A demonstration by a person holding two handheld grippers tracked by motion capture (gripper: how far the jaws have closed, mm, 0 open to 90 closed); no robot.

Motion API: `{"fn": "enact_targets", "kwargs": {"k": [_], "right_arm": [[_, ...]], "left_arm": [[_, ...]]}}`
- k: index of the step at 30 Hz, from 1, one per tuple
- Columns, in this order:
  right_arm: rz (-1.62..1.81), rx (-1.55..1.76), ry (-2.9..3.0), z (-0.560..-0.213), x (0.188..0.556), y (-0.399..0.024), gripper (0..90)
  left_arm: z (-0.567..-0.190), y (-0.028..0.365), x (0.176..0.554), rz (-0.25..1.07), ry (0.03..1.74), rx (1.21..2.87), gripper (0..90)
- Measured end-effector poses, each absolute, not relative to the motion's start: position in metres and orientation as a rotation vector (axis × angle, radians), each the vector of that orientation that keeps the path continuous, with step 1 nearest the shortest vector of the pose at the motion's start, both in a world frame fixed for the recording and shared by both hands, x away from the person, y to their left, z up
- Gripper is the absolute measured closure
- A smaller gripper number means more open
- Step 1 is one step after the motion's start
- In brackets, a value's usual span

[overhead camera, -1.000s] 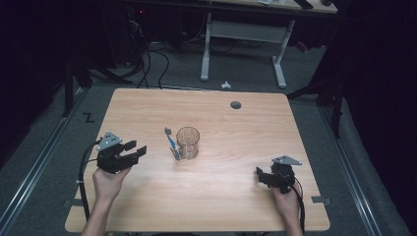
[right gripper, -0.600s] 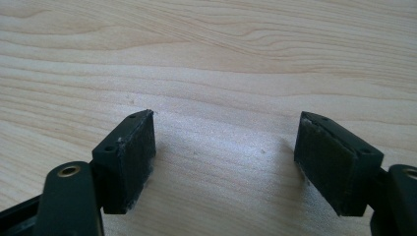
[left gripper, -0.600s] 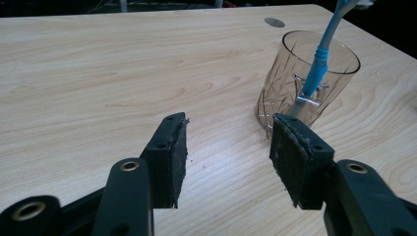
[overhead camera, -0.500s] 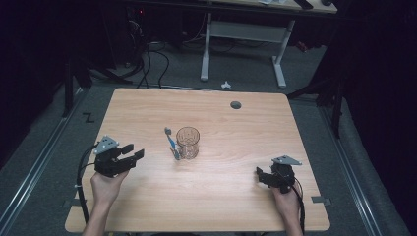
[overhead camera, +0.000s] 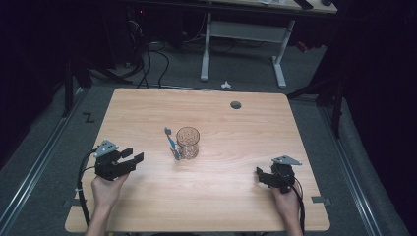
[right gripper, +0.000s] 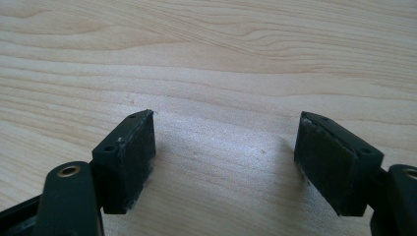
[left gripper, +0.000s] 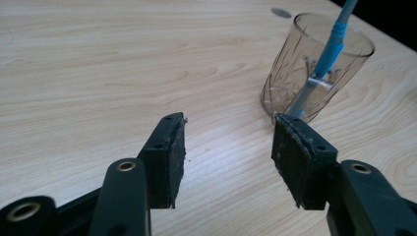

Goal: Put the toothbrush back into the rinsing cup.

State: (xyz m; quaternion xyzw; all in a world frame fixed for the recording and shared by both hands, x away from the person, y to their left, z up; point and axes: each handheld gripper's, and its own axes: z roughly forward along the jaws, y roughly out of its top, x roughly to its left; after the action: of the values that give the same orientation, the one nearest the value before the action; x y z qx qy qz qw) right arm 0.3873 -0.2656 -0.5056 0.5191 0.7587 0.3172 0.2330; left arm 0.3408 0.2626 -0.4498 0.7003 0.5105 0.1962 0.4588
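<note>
A: The table (overhead camera: pixel 147 113) is giving wide bare room on every side. The clear cup (overhead camera: pixel 188 142) is standing upright near the middle, well away from each edge.

B: It is looking light, thin and easily tipped. The blue toothbrush (overhead camera: pixel 172 144) is leaning against its left side, stiff and slim; I'd be taking it by the handle.

A: The left gripper (overhead camera: pixel 129 158) has just been opening, nothing between its 2 jaws. The right gripper (overhead camera: pixel 259 176) is resting open and empty too.
</note>
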Motion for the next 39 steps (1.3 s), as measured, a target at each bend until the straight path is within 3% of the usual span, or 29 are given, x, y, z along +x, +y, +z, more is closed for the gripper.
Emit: {"fn": "enact_targets", "kwargs": {"k": [39], "right_arm": [[0.872,1.427,2.083,-0.506,0.387,-0.266,23.7]], "left_arm": [[-0.486,0.253,0.352,0.481,1.340,1.788,46.4]]}}
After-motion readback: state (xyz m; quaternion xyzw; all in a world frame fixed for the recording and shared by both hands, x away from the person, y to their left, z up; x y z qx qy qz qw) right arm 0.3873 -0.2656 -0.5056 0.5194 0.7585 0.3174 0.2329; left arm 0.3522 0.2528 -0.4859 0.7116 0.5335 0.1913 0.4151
